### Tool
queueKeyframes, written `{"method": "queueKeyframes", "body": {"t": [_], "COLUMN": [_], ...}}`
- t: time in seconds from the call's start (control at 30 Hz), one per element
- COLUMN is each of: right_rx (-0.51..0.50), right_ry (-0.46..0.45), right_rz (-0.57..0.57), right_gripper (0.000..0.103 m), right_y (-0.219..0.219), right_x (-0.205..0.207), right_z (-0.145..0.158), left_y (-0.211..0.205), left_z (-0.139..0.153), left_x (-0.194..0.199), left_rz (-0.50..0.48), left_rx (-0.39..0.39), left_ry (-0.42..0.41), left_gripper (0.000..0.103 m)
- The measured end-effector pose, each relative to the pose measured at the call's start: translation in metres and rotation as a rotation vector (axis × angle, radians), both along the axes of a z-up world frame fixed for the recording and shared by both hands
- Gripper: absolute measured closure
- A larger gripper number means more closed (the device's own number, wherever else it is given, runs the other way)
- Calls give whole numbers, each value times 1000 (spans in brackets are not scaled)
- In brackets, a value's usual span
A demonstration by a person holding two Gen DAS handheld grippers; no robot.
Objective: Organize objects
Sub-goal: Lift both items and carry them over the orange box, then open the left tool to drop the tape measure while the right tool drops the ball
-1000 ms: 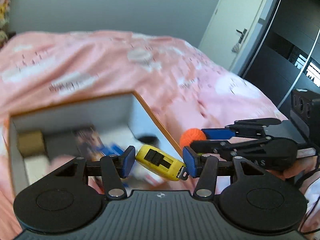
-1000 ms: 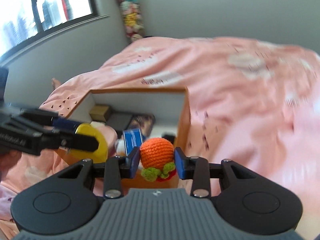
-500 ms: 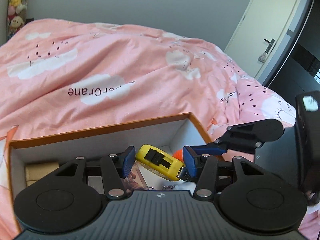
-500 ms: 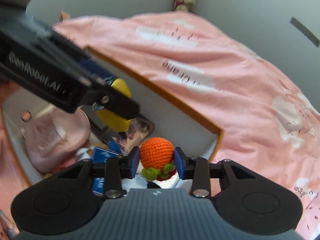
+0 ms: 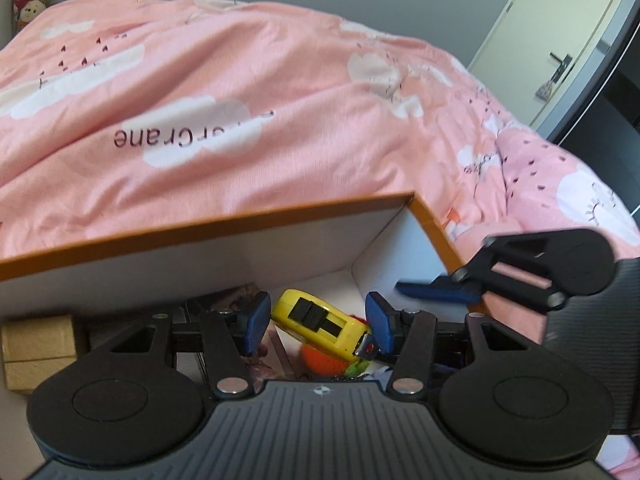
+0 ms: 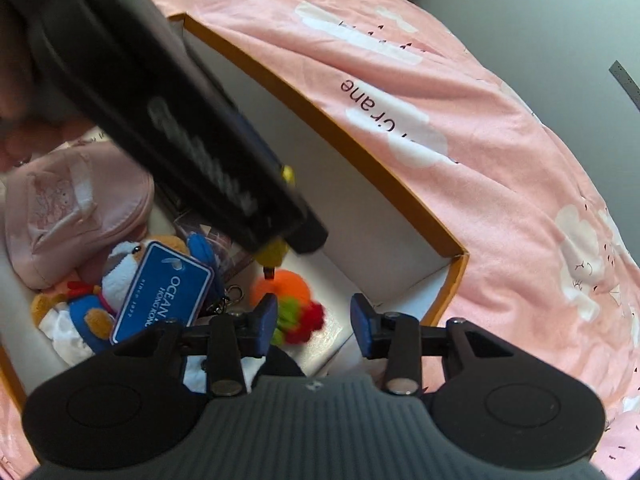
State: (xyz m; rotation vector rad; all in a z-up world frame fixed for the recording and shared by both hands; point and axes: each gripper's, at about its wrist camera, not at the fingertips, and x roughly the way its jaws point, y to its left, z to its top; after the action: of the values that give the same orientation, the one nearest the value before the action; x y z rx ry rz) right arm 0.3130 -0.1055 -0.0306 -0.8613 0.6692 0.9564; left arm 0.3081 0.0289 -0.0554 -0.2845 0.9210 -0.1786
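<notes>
A white box with an orange rim [image 5: 240,220] lies on the pink bed. My left gripper [image 5: 318,328] is shut on a yellow tape measure [image 5: 320,320], held tilted just above the box floor near the right corner. In the right wrist view the left gripper crosses as a dark bar and the tape measure [image 6: 276,252] peeks out below it. My right gripper [image 6: 314,326] hangs over the same corner with its jaws opening. The orange crochet ball [image 6: 280,288] with green and red trim lies on the box floor, free of the pads. It also shows under the tape measure [image 5: 320,360].
The box also holds a pink pouch [image 6: 76,208], a plush toy with a blue tag [image 6: 160,292] and a wooden block [image 5: 36,344]. A pink cloud-print duvet [image 5: 240,100] surrounds the box. A white door [image 5: 560,40] stands at the far right.
Both grippers came down into the box's right corner. The right jaws widened and the orange ball dropped out onto the box floor. The left still grips the tape measure.
</notes>
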Motion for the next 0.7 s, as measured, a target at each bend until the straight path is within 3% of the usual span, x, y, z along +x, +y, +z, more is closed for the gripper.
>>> {"method": "queueKeyframes", "body": {"t": [0.07, 0.3, 0.4, 0.7], "right_rx": [20, 91, 85, 108], "right_ry": [-17, -50, -61, -39], "right_rz": [-9, -32, -25, -58], "right_gripper": [53, 53, 52, 52], "right_y": [-6, -27, -29, -33], "right_x": [-3, -11, -14, -16], "right_z": [5, 19, 19, 19], "left_y": [-3, -8, -9, -9], "left_z": [-1, -4, -9, 1], "left_x": [0, 13, 20, 13], "left_rz": [-7, 31, 42, 34], "left_rx": [12, 3, -2, 0], "left_ry": [8, 11, 18, -1], "left_gripper": [43, 45, 55, 51]}}
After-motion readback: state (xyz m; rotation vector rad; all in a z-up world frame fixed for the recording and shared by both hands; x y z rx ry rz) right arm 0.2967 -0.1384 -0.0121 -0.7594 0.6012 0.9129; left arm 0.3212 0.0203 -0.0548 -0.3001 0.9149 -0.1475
